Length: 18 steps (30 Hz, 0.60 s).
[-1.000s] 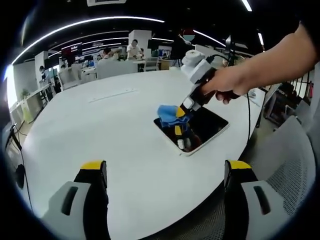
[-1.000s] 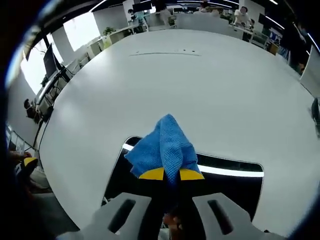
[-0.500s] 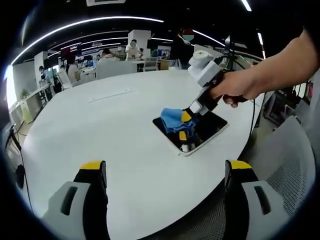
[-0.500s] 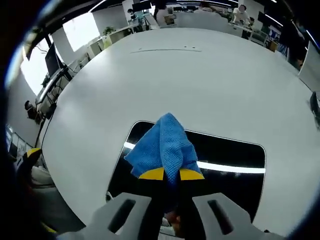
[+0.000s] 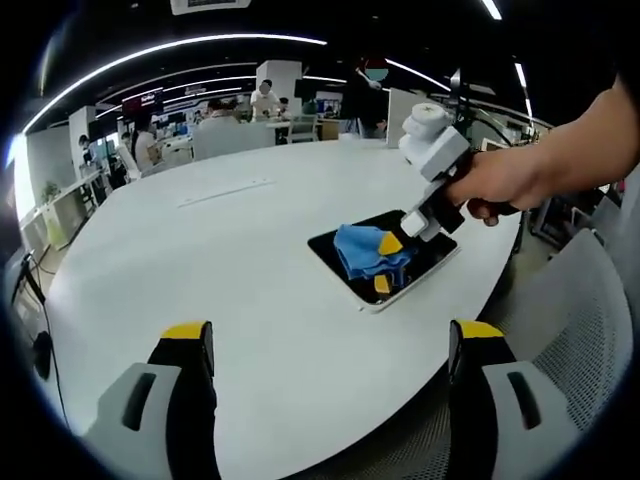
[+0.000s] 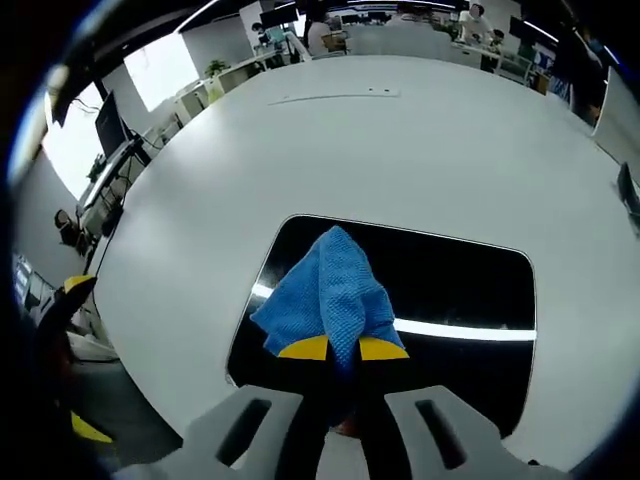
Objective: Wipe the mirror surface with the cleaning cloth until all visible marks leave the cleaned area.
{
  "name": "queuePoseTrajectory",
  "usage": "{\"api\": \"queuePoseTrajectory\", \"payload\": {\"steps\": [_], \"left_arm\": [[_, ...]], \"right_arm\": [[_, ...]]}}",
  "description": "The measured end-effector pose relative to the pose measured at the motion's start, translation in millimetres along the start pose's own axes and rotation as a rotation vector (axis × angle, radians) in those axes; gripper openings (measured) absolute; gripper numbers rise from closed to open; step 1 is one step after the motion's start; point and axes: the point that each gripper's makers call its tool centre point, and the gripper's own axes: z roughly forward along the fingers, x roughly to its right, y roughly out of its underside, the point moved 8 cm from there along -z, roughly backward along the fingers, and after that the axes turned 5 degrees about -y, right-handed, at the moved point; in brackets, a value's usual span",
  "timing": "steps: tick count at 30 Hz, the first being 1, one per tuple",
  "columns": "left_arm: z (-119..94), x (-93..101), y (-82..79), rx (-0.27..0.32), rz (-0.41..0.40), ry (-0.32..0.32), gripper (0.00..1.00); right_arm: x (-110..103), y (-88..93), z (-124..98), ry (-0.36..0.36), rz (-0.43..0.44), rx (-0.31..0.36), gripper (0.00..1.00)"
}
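A dark rectangular mirror with a white frame lies flat on the white round table. My right gripper is shut on a blue cleaning cloth, and the cloth rests on the mirror's middle. A hand holds that gripper from the right. My left gripper hangs open near the table's front edge, well short of the mirror, with nothing between its yellow-tipped fingers.
A grey mesh chair stands at the table's right edge. A thin strip lies on the far part of the table. Desks, chairs and people fill the office behind.
My right gripper has drawn the blue cloth across the mirror from its far-left corner toward its middle. The left gripper has stayed still.
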Motion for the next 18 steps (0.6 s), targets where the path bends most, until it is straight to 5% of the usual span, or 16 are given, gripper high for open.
{"api": "queuePoseTrajectory", "payload": {"steps": [18], "left_arm": [[0,1.6,-1.3,0.008,-0.015,0.003,0.99]], "right_arm": [[-9,21.1,-10,-0.046,0.043,0.003,0.03]]}}
